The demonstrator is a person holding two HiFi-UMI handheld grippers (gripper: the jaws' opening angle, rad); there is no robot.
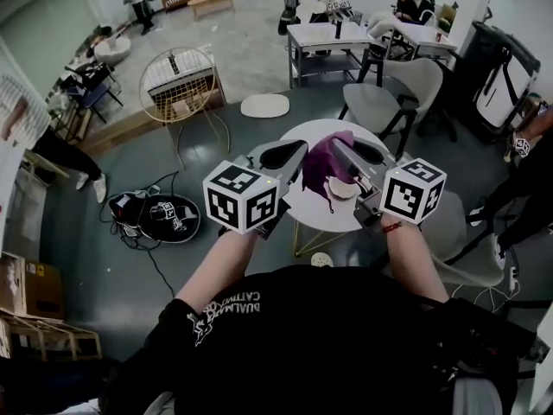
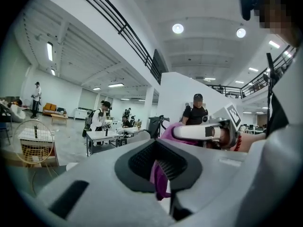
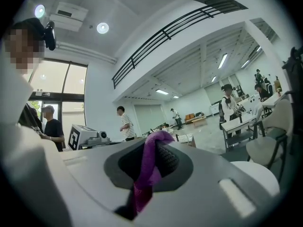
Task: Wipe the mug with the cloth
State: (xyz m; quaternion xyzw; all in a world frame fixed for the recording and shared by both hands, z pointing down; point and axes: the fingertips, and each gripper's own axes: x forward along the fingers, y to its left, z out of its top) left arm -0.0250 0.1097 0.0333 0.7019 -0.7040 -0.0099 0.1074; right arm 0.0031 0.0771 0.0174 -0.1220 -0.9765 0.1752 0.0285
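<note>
Head view, cloth: the purple cloth (image 1: 327, 162) is stretched between both tools, above the round white table (image 1: 304, 217).
Head view, mug: the pale mug (image 1: 343, 188) stands on the table under the cloth's lower edge, which partly hides it.
Head view, left gripper (image 1: 292, 156): raised over the table's left side, tips at the cloth.
Head view, right gripper (image 1: 339, 150): raised over the table's right side, tips at the cloth.
Left gripper view, jaws: clenched on a fold of the cloth, which hangs down between the pads.
Right gripper view, jaws: clenched on the cloth, with a strip draped over the pads and trailing down.
</note>
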